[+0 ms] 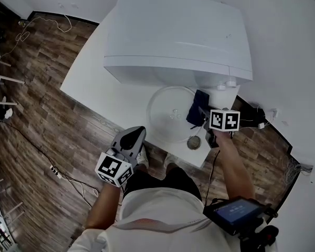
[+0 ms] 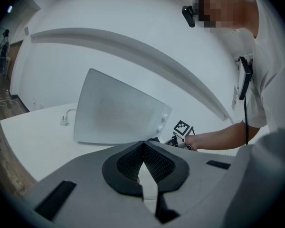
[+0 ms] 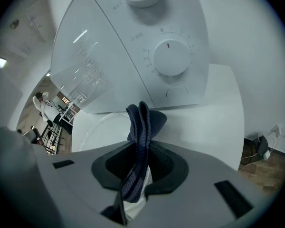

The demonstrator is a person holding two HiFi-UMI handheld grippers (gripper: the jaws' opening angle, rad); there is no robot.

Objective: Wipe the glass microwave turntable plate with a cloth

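Note:
The round glass turntable plate lies flat on the white table, in front of the microwave. My right gripper is at the plate's right edge, shut on a dark blue cloth that hangs over that edge. In the right gripper view the cloth stands up, folded, between the jaws of the right gripper, with the plate's rim to the left behind it. My left gripper is at the table's front edge, left of the plate. In its own view the left gripper is shut, holding nothing.
The microwave's dials face the right gripper. A small round object sits on the table near the front corner, below the plate. Cables lie on the wooden floor at left. A power plug rests on the table's far side.

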